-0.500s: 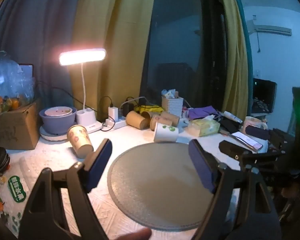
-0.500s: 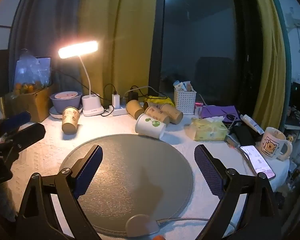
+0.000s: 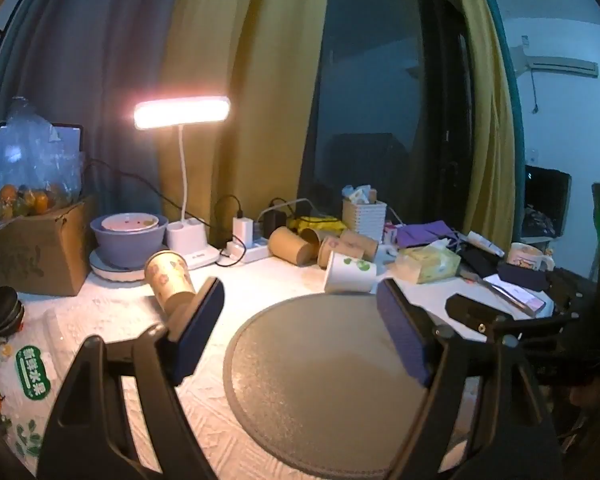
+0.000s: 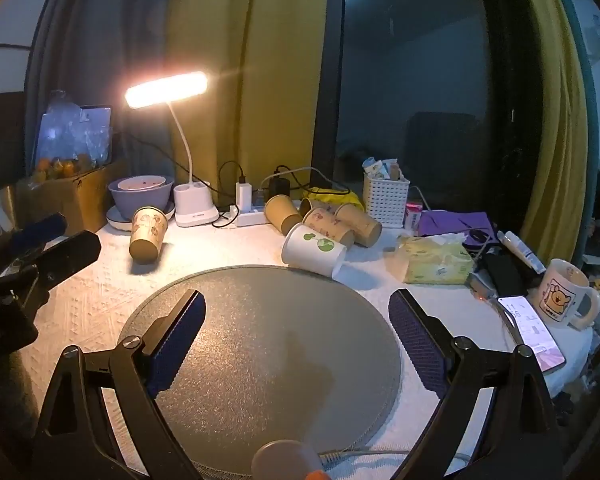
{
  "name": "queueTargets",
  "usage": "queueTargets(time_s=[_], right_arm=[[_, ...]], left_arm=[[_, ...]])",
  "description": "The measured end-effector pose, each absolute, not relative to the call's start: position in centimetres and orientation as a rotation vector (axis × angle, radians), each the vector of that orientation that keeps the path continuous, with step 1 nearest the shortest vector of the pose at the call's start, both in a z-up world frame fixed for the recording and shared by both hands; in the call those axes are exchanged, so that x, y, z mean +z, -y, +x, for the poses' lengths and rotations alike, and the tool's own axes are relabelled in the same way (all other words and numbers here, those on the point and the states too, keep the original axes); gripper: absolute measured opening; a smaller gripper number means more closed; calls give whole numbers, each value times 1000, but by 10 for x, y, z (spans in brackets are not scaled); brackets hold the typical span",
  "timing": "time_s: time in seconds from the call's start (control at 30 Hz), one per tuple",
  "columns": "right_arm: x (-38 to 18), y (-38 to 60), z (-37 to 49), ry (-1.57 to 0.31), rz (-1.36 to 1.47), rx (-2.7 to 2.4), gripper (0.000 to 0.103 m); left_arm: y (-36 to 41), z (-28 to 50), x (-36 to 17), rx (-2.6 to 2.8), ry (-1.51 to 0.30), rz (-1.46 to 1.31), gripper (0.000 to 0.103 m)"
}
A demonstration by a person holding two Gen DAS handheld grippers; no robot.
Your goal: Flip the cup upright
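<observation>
A white paper cup with green spots (image 4: 314, 249) lies on its side at the far edge of the round grey mat (image 4: 260, 360); it also shows in the left wrist view (image 3: 350, 273). A brown printed paper cup (image 4: 147, 234) lies tipped at the left, also seen in the left wrist view (image 3: 169, 278). My left gripper (image 3: 300, 328) is open and empty above the mat (image 3: 324, 392). My right gripper (image 4: 296, 344) is open and empty over the mat, short of the white cup.
Several brown cups (image 4: 328, 220) lie behind the white cup. A lit desk lamp (image 4: 168, 90), purple bowl (image 4: 140, 196), cardboard box (image 3: 32, 248), white basket (image 4: 386, 200), tissue pack (image 4: 436, 260), phone (image 4: 532, 332) and mug (image 4: 560, 294) crowd the table.
The left gripper has shifted slightly; the tipped brown cup sits closer behind its left finger. The right view is almost unchanged.
</observation>
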State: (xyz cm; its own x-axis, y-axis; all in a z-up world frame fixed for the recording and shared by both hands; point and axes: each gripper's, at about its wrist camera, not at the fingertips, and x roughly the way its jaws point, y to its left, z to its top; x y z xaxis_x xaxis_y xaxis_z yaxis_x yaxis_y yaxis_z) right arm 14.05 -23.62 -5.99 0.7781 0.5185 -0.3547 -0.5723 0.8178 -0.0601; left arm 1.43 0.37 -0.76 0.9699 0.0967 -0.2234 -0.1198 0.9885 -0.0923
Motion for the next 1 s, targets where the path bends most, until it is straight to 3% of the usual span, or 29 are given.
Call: queueTargets(time_s=[1.0], right_arm=[[-66,243,162,-357,-143,596,95]], left_arm=[[9,23,-16,126,-238,-80,80]])
